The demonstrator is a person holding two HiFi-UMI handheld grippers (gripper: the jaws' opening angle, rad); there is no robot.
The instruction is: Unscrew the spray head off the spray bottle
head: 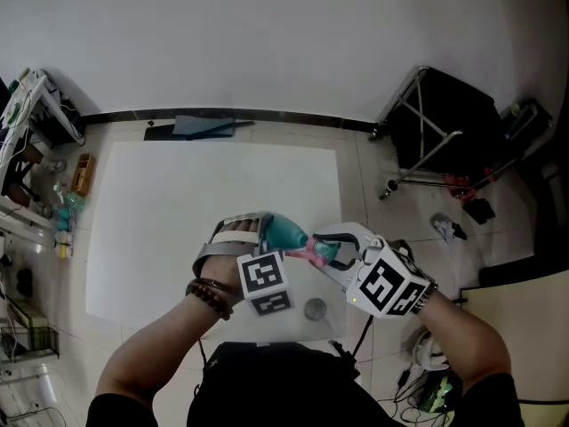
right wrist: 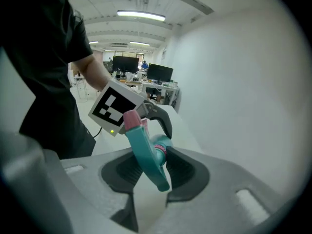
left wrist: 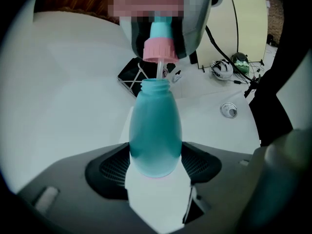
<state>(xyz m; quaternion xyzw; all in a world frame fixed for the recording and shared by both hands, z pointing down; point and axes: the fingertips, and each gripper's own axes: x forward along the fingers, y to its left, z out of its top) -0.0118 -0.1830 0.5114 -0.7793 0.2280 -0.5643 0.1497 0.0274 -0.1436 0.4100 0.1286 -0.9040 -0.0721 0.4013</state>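
left fingers: clamped on bottle base, neck pointing off them | right fingers: clamped on spray head, just past neck | collar clear, tube inside, along bottle axis | above worktop | likely next: pull straight along axis

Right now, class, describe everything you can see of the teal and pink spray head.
The teal plastic spray head has a lever, a pink tip and a pink screw collar. It sits unscrewed above the open neck of the teal plastic bottle, its clear dip tube running into it. The right gripper's jaws clamp it.
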